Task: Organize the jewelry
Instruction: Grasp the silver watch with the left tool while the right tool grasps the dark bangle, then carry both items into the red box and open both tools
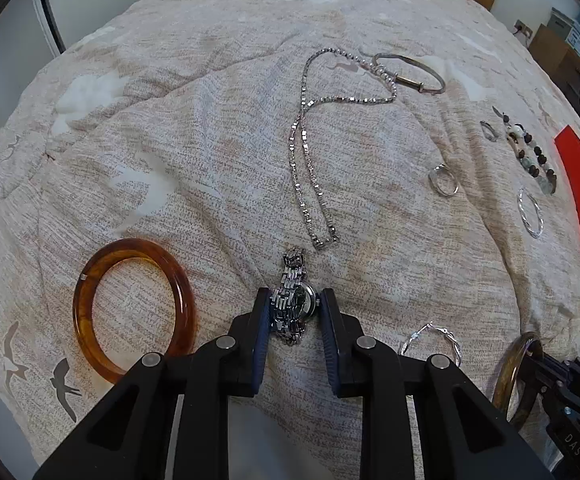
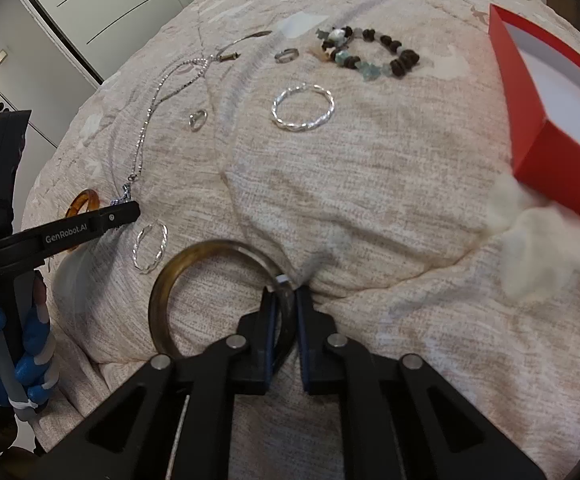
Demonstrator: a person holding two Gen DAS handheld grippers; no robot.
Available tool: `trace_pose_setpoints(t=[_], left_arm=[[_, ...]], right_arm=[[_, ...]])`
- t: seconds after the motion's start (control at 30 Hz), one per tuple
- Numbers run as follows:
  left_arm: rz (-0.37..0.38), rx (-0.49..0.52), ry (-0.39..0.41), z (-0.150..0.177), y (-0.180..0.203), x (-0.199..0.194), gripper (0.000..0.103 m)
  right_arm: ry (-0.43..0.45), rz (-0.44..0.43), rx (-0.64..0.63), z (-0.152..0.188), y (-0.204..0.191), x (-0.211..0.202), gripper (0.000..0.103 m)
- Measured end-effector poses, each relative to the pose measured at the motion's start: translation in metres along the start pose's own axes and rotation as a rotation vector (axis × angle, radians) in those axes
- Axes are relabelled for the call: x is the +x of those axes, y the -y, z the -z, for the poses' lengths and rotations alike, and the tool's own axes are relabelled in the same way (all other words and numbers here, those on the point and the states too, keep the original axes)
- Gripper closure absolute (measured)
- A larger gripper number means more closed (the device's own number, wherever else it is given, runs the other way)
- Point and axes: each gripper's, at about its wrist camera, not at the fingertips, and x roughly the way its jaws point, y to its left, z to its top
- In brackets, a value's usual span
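A: What is the left gripper (image 1: 294,309) doing?

B: It is pointing steeply down at the beige quilted bedspread with bird prints (image 1: 170,152). Its fingers (image 1: 264,320) are pinching the silver metal wristwatch with a link band (image 1: 294,304) from both sides; the watch is lying on the cloth, just below the end of the long silver chain necklace (image 1: 309,152).

A: And the right gripper (image 2: 286,300)?

B: Its fingers (image 2: 269,320) are nearly pressed together, and they are clamping the rim of the dark brown translucent bangle (image 2: 178,276). The bangle is resting on the bedspread, with one pad inside the ring and one outside.

A: What is lying around them?

B: An amber-orange glossy bangle (image 1: 130,304) is lying left of the watch. A twisted silver hoop (image 1: 433,344) is lying between the two grippers, and a second twisted silver hoop (image 2: 303,114) is lying further up. Beyond it a bracelet of dark brown and pale green beads (image 2: 369,54) is lying, and two small silver rings (image 2: 198,120).

A: And the box?

B: The open red cardboard box with a white inside (image 2: 549,120) is standing at the right, with a white fluffy wad (image 2: 537,240) touching its corner, maybe cotton, the picture is blurred there.
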Motion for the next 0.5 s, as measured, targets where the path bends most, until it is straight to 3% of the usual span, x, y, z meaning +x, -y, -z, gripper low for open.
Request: trace_pose_setpoints(t=[0.5], left_arm=[[0.053,0.03,0.112,0.013,0.016,-0.079,0.079]], right_arm=[[0.129,0.039,-0.001,0.026,-0.01,-0.076,0.095]])
